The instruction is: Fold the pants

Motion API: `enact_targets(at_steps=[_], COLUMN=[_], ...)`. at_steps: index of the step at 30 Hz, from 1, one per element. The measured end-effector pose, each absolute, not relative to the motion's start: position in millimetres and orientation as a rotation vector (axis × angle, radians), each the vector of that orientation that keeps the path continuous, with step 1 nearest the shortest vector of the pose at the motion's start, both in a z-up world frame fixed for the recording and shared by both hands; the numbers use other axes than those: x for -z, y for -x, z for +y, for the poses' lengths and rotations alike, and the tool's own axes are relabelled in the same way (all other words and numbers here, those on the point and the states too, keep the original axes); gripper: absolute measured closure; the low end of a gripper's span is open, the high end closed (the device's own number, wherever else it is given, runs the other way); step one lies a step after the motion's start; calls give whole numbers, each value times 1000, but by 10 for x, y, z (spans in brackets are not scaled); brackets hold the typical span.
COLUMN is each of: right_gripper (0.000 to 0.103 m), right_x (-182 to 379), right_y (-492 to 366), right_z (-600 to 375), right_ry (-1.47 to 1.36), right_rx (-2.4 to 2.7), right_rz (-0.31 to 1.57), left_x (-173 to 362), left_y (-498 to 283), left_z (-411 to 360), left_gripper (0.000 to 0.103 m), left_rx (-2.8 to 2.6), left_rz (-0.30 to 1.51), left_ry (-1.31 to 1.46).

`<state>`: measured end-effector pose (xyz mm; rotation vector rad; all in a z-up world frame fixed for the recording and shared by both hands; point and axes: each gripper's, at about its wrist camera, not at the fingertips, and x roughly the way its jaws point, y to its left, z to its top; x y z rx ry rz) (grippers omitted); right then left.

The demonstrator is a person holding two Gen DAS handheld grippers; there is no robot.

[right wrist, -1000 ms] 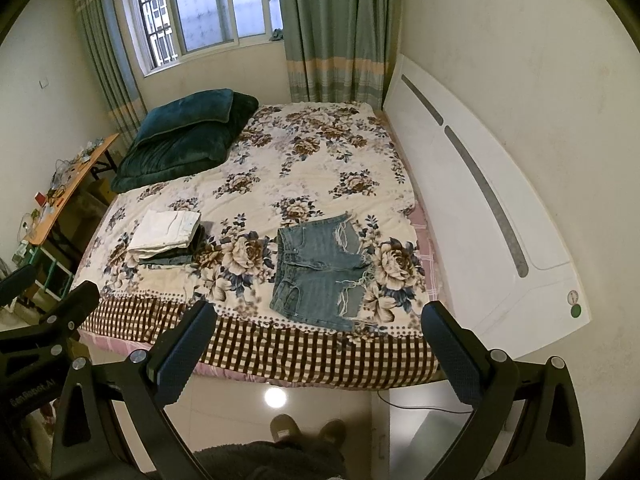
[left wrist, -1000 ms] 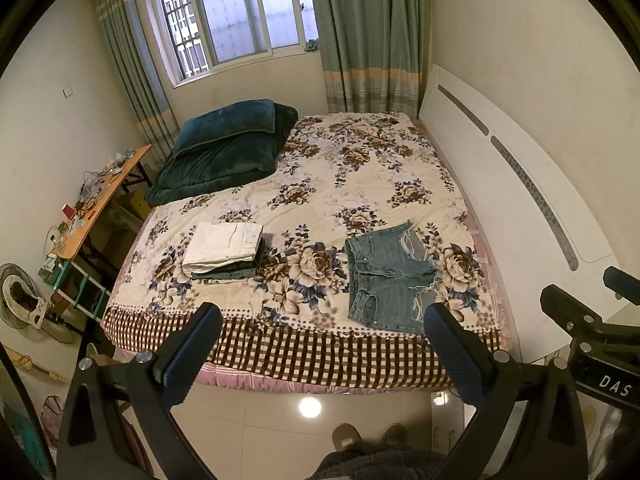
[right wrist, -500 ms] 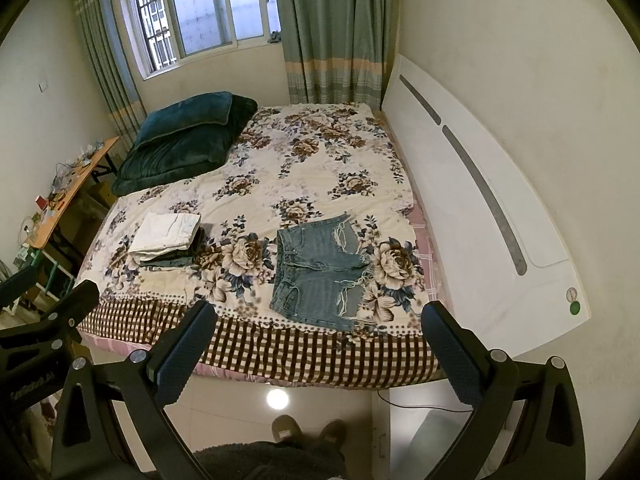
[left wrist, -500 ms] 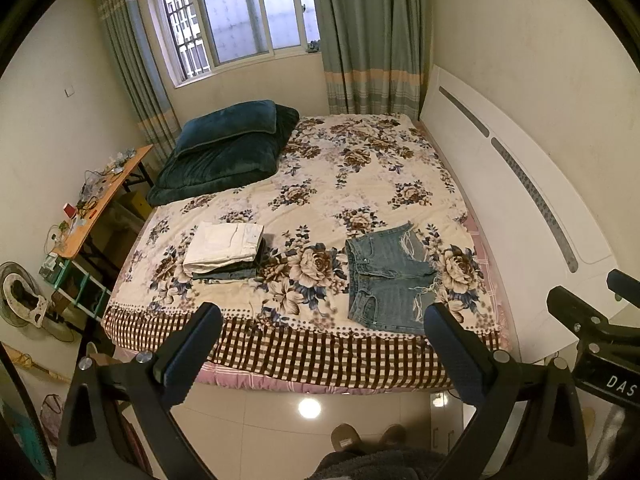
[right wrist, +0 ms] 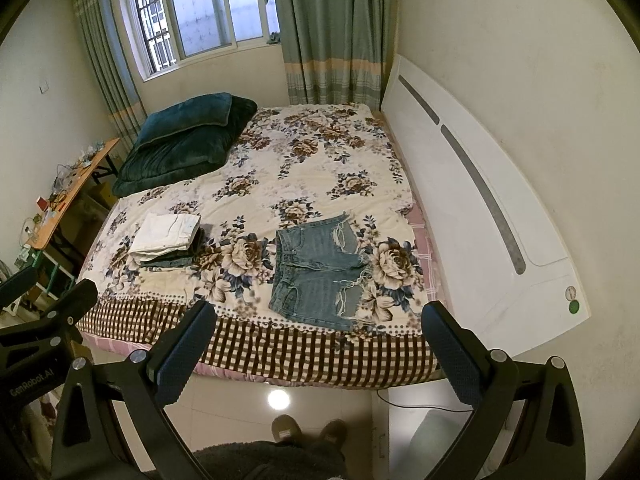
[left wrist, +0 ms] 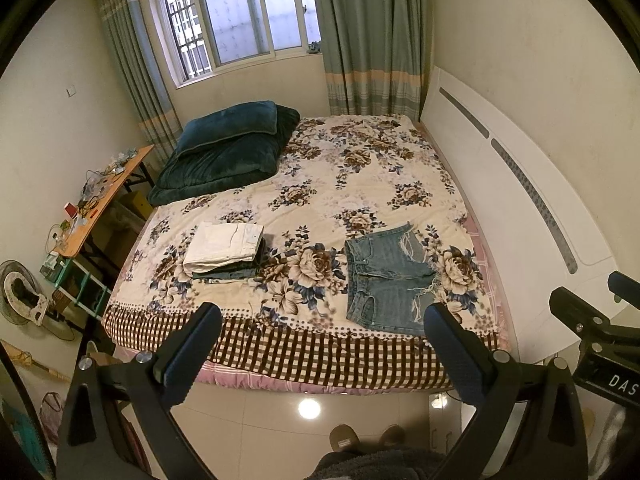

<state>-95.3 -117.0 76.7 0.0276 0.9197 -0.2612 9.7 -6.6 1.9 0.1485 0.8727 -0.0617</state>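
A wide bed with a cream floral quilt and brown checked border (left wrist: 360, 184) fills most of the room, its long white headboard (left wrist: 520, 208) running along the right wall. At the far end, grey-green curtains with pale bands (left wrist: 368, 36) flank a barred window (left wrist: 236, 16). A stack of two dark teal plush cushions (left wrist: 228, 148) lies on the bed's far left corner. To the left of the bed stands a narrow wooden surface (left wrist: 96, 204) cluttered with small items too small to tell apart.

Near the bed's front edge, on its right half, a pair of frayed blue denim shorts (left wrist: 384, 276) lies spread flat and unfolded, waistband toward the left and the ragged leg hems toward the headboard. Well apart to their left sits a small pile of folded clothes, a white garment on top of darker ones (left wrist: 224, 250).

The left gripper (left wrist: 320, 352) hangs over the tiled floor in front of the bed, its blue-padded fingers (left wrist: 192, 356) spread wide and released, holding nothing. The right gripper (right wrist: 316, 348) hangs likewise, its fingers (right wrist: 184, 352) parted and grasping nothing, apart from the shorts. Each gripper shows at the edge of the other's view. A pair of brown slippers (right wrist: 308, 432) shows on the floor below.
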Motion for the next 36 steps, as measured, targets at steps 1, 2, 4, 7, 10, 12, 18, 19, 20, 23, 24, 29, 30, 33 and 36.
enact_targets(at_steps=[1,2,4,7,10,12,18,19,20,23,24,29,30,33,36], right_gripper=[0,0,0,0,0,0,0,0,0,0,0,0,0,0,0], right_x=[-768,-768,-768,-768,-790,-797,-843,-831,-817,-751,-719,-417,-328,-30,305], right_y=[954,956,955,956,966,966,934,935,939,856,821,496,408,50,-379], right_z=[-1168,-1166,-1169,-1165,-1184,-1184,-1282,-1353,-1347,-1415,-1448,-1675,-1740,-1991,-2203], right_ry=[-28,-28,-29,-32,-36,-40,-47,-51,-53,-75,-86,-123,-130,-153,-158], right_rx=[261,261,259,259,254,251,234,231,233,223,217,210,210,217,226], right_rz=[919,919,919,918,919,921,933,933,930,927,919,888,888,918,959], left_x=[-20,-20,-23,-20,-21,-16,-47,-37,-26,53,92,370,434,704,1043], left_y=[-100,-104,-96,-93,-95,-107,-42,-57,-78,-185,-241,-678,-780,-1206,-1702], left_z=[-63,-63,-57,-55,-63,-85,-235,-248,-260,-304,-313,-346,-353,-390,-437], left_gripper=[0,0,0,0,0,0,0,0,0,0,0,0,0,0,0], left_rx=[62,62,63,62,57,53,37,34,32,-16,-29,-102,-109,-115,-104], left_rz=[873,874,874,874,876,878,878,875,870,838,831,832,840,882,953], left_ry=[-147,-147,-147,-148,-144,-143,-133,-127,-115,-94,-87,-87,-93,-108,-105])
